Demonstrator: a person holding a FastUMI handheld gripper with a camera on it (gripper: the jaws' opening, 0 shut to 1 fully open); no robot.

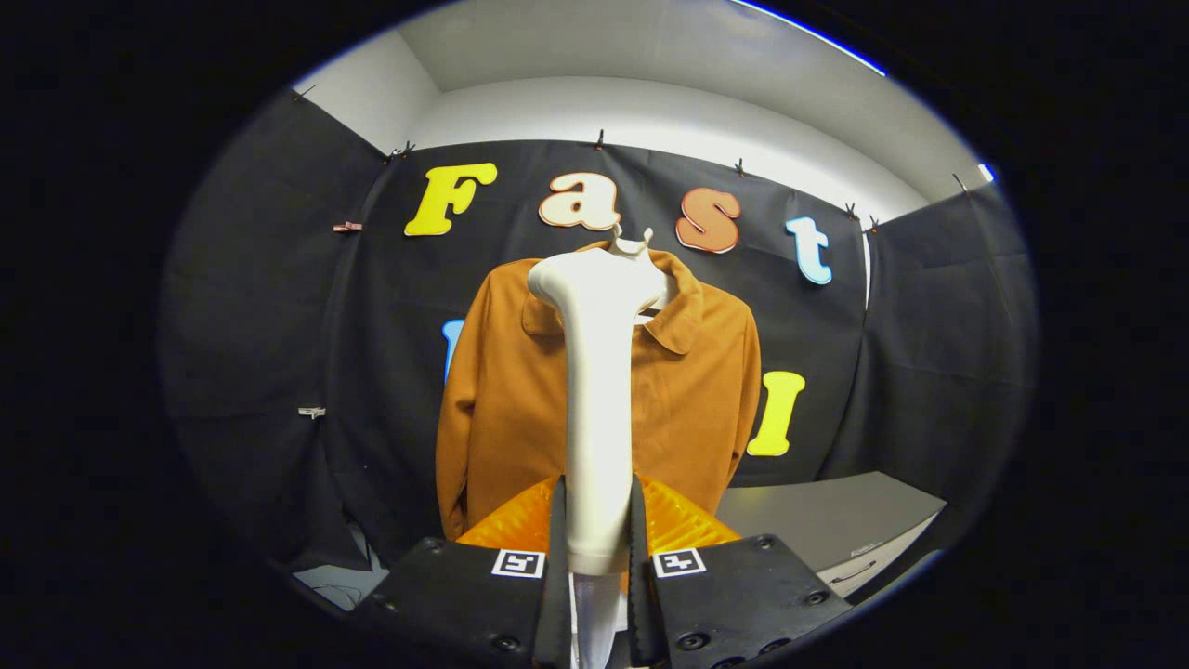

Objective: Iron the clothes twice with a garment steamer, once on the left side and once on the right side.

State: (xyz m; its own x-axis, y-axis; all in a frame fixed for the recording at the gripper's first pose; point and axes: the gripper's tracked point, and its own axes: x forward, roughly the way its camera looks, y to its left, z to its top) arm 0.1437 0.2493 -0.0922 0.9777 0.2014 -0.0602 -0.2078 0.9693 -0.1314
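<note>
Garment steamer (594, 409), held upright. Its pale handle rises from between the two fingers of the gripper (595, 530), and both fingers press against the lower part of the handle, one on each side, pinching it. Above the grip the shaft runs straight up, then bends at the top into a rounded head (594, 276) that is turned toward the garment beyond. Below the grip a short, paler length of the steamer's base shows between the finger mounts.

Jacket (520, 400), rust-brown, collared, long-sleeved. It hangs on a pale hanger (631, 243), whose hook shows just above the collar, and it faces the camera directly beyond the steamer. The steamer's shaft covers the middle of the jacket's front, and the head lies over the collar area; whether the head touches the cloth cannot be told. Both sleeves hang straight down at the jacket's sides.

Booth wall (269, 325), black cloth, clipped along its upper edge with small clips. It stands behind the jacket and folds forward on both sides. White wall and ceiling show above the cloth.

Grey tabletop (827, 520). It lies low beside the jacket's hem, on the side of the gripper's right finger, with its far edge against the black cloth. A drawer front with a slim handle shows on its near face.
</note>
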